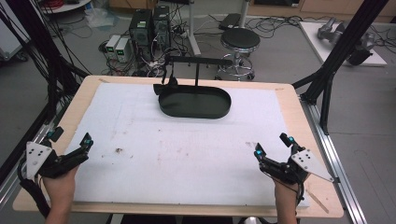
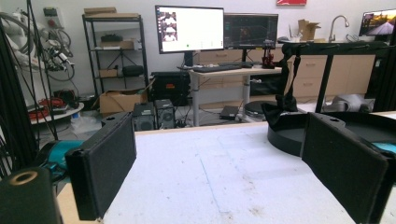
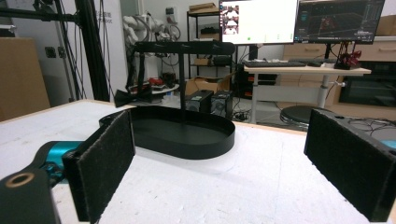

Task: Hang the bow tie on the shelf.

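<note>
1. In the left gripper view, the black oval tray (image 2: 289,135) is partly hidden behind the left claw's (image 2: 224,172) right-hand jaw.
2. The small dark item (image 1: 169,84) hung from the stand (image 1: 198,63) cannot be identified.
3. The counter's (image 1: 299,116) near edge is cut off in both gripper views.

Beyond the far edge of my worktop (image 1: 289,100) a grey floor (image 1: 280,60) is stretching away, cables trailing across it. A round black stool (image 1: 239,41) is standing just past that edge, and two computer towers (image 1: 149,25) are sitting off the far left corner. Farther back a desk (image 2: 233,71) is carrying two monitors (image 2: 189,29) — one glowing white, one dark. A black metal shelf (image 2: 114,51) is leaning against the pale wall (image 2: 70,46), holding boxes — wooden cabinets (image 2: 306,74) are lining the right side.
</note>
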The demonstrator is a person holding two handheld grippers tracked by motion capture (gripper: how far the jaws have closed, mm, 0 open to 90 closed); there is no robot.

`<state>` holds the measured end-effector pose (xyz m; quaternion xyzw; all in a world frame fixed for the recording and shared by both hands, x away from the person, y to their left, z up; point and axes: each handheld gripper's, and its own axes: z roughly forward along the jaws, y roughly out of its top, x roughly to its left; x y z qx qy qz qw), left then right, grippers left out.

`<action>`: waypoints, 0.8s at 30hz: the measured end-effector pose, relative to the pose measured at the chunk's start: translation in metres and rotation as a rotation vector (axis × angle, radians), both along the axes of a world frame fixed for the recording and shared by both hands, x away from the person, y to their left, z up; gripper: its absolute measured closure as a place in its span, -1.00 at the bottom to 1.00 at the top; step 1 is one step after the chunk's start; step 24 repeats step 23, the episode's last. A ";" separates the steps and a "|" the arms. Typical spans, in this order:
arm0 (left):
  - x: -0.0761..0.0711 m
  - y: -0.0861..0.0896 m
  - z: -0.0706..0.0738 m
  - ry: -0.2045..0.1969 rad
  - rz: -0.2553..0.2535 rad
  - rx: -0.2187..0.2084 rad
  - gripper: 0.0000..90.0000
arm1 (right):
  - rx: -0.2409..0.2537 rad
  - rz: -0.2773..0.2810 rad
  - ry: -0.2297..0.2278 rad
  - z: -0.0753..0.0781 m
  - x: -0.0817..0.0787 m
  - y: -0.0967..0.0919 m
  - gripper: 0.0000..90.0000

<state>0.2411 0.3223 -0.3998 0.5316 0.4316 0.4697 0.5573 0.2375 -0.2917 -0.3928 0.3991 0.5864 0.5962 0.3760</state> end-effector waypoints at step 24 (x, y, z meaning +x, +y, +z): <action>0.005 0.001 0.000 0.035 -0.003 0.005 -0.76 | 0.014 0.006 -0.006 -0.002 -0.003 -0.002 -0.83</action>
